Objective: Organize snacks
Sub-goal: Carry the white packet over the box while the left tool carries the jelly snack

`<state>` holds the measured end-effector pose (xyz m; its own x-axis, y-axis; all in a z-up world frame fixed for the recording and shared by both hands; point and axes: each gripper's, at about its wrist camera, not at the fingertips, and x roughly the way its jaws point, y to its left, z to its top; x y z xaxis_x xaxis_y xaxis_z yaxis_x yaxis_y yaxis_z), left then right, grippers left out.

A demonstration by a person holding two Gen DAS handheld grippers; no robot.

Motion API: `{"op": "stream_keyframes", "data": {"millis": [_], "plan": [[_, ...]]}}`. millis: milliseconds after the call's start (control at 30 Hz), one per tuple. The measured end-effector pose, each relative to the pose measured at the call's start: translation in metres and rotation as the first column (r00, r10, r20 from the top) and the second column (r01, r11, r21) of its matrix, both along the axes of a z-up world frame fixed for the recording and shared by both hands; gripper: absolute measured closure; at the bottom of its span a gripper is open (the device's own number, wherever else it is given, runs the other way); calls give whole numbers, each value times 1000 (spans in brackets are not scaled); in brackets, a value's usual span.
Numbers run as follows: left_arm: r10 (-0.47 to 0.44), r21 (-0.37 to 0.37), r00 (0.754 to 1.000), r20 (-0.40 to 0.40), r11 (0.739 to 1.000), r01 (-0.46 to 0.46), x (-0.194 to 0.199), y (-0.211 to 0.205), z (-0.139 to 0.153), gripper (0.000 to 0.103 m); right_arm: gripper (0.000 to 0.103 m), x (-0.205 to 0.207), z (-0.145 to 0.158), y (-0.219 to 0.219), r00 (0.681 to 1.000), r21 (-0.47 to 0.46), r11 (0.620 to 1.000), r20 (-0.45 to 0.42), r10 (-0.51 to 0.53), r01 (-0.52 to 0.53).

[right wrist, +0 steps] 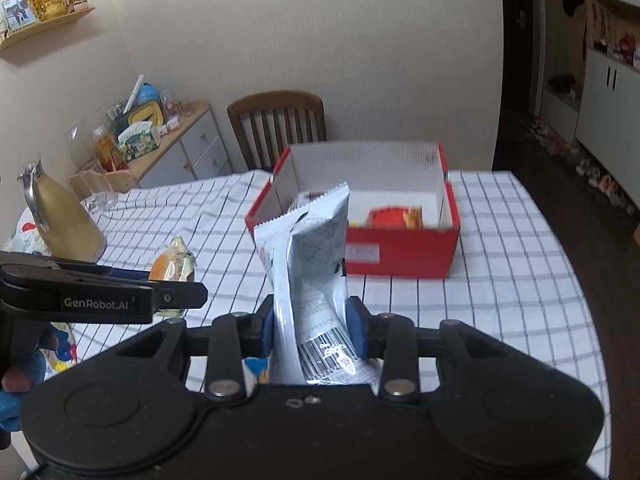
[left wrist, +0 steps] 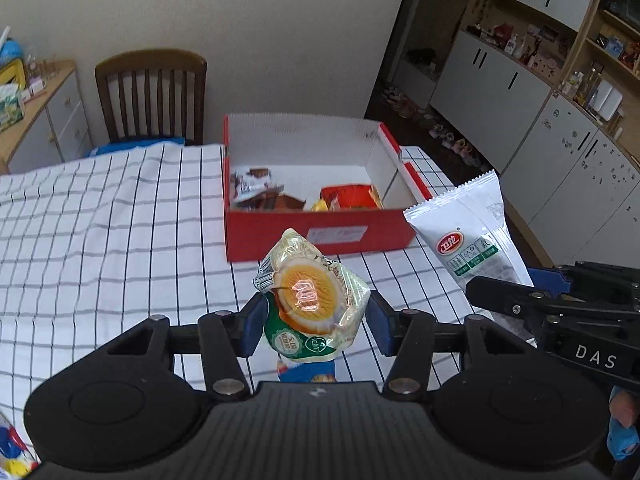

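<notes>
My left gripper (left wrist: 316,320) is shut on a round cake in a clear and green wrapper (left wrist: 310,296), held above the checked tablecloth (left wrist: 100,216). My right gripper (right wrist: 310,330) is shut on a tall white snack pouch (right wrist: 310,264), which stands upright between the blue pads. Ahead of both sits a red box with white inner walls (left wrist: 320,236), holding brown and red-orange snack packs (left wrist: 348,198). In the right wrist view the box (right wrist: 400,256) lies just beyond the pouch, and the left gripper with its cake (right wrist: 172,268) shows at the left. The white pouch (left wrist: 476,232) also appears right of the box.
A wooden chair (left wrist: 152,96) stands behind the table. A gold jug (right wrist: 64,216) and glasses sit at the table's left end, by a low cabinet (right wrist: 180,140) crowded with items. More snack packs (left wrist: 308,372) lie under the grippers. Shelves and cupboards (left wrist: 560,80) line the right.
</notes>
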<state>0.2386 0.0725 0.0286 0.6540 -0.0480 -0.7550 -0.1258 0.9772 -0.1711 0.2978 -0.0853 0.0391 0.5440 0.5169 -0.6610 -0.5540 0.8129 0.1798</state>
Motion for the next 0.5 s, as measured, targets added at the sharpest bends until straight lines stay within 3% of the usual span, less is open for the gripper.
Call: {"op": "stream_keyframes", "data": {"millis": [500], "plan": [[-3, 83, 999, 47, 997, -1, 64, 1, 33, 51, 68, 57, 35, 24, 995, -34, 999, 102, 4, 0]]}}
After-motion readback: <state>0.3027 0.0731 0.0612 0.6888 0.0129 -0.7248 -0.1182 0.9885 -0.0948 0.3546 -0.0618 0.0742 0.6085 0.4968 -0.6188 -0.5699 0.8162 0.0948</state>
